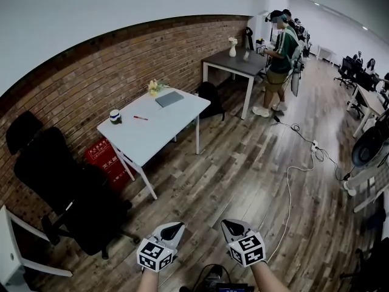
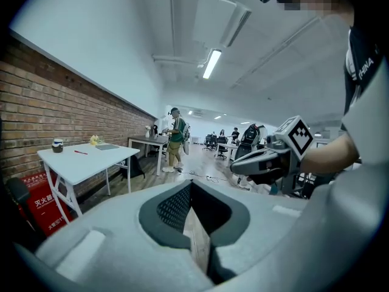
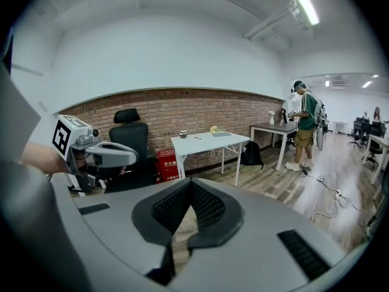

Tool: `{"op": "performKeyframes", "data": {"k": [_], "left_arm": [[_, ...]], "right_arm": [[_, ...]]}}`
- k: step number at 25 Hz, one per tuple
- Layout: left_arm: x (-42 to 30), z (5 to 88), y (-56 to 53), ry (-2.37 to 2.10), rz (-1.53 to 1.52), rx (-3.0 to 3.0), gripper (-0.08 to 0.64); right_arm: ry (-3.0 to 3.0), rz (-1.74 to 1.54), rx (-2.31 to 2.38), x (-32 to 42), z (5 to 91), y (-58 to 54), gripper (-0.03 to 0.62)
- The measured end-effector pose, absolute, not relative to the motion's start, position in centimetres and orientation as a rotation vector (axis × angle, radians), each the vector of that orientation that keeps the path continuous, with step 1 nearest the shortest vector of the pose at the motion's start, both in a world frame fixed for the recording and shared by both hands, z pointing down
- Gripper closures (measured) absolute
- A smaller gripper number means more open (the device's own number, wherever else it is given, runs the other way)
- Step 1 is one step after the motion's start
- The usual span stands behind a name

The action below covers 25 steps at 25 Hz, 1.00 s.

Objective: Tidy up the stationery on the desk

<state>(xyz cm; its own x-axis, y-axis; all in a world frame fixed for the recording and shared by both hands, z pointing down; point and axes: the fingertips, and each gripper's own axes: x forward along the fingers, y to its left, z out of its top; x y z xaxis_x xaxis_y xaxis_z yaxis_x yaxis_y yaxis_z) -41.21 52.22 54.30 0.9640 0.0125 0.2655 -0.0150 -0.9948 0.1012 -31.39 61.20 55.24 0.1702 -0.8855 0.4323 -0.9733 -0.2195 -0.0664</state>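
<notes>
A white desk (image 1: pixel 152 140) stands against the brick wall, well ahead of me. On it lie a red pen (image 1: pixel 140 118), a small dark pot (image 1: pixel 115 116), a grey notebook (image 1: pixel 169 98) and yellow flowers (image 1: pixel 155 87). My left gripper (image 1: pixel 172 230) and right gripper (image 1: pixel 234 227) hang side by side over the wooden floor at the bottom of the head view, both shut and empty. The left gripper view shows the desk (image 2: pixel 91 162) at the left, with the pen (image 2: pixel 80 152) on it. In the right gripper view the desk (image 3: pixel 209 142) sits at centre, far beyond the jaws.
A black office chair (image 1: pixel 61 181) and a red box (image 1: pixel 106 157) stand left of the desk. A black backpack (image 1: pixel 209 96) rests by its far end. Further back, a person (image 1: pixel 278 59) stands at a dark table (image 1: pixel 234 62). A white cable (image 1: pixel 292 169) trails across the floor at right.
</notes>
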Motion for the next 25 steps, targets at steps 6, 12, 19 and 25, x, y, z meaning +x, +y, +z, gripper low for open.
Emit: {"op": "performKeyframes", "data": {"k": [6, 12, 19, 25], "left_arm": [[-35.9, 54.9, 52.0, -0.035, 0.426, 3.011, 0.555], [-33.0, 55.4, 51.5, -0.083, 0.45, 3.002, 0.555], [-31.0, 57.0, 49.7, -0.129, 0.491, 2.974, 0.555], [-27.4, 58.2, 46.3, -0.123, 0.499, 2.957, 0.555]], "right_arm": [[-1.85, 0.586, 2.203, -26.5, 55.7, 60.5, 0.584], [-1.886, 0.603, 2.169, -23.0, 56.4, 59.8, 0.583], [-1.92, 0.641, 2.145, -20.4, 57.7, 58.1, 0.583], [-1.895, 0.658, 2.15, -16.7, 58.5, 55.3, 0.583]]}}
